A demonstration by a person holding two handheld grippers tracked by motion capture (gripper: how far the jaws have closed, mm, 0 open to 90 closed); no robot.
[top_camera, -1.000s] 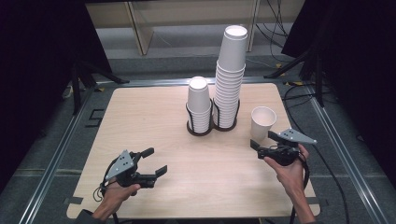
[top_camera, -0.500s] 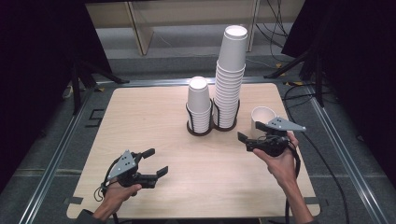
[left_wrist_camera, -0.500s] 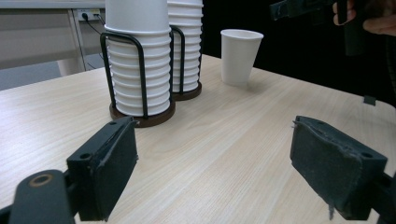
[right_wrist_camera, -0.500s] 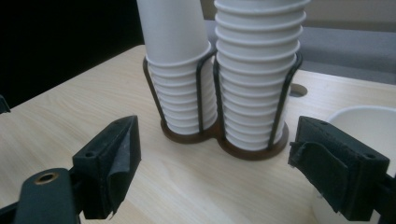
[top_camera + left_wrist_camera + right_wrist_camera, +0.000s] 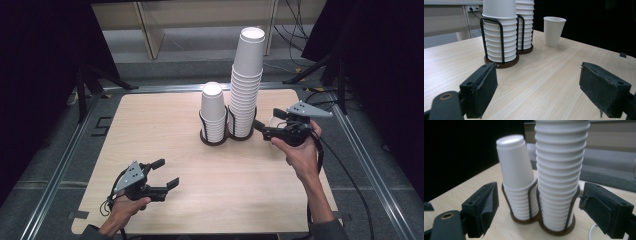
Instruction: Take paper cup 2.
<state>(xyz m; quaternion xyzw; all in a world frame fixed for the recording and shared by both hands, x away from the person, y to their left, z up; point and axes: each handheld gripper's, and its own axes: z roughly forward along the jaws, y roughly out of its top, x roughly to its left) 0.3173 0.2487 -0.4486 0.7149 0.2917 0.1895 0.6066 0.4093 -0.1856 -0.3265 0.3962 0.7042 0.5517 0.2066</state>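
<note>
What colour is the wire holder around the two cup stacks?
Black wire on a dark brown base; the holder shows best in the left gripper view.

A light wooden table [image 5: 165, 130] with rounded corners is set inside a grey metal frame [image 5: 60, 165]. Two dark wire holders are placed side by side near its far middle, touching each other. In the left holder [image 5: 214, 137] a short stack of white paper cups [image 5: 212, 107] is kept upside down; in the right holder [image 5: 243, 131] a much taller stack [image 5: 247, 70] is kept the same way. A single white paper cup [image 5: 553, 30] is stood upright on the wood, just beside the right holder, on the side away from the short stack. The near half of the tabletop is seen as bare wood grain.
</note>
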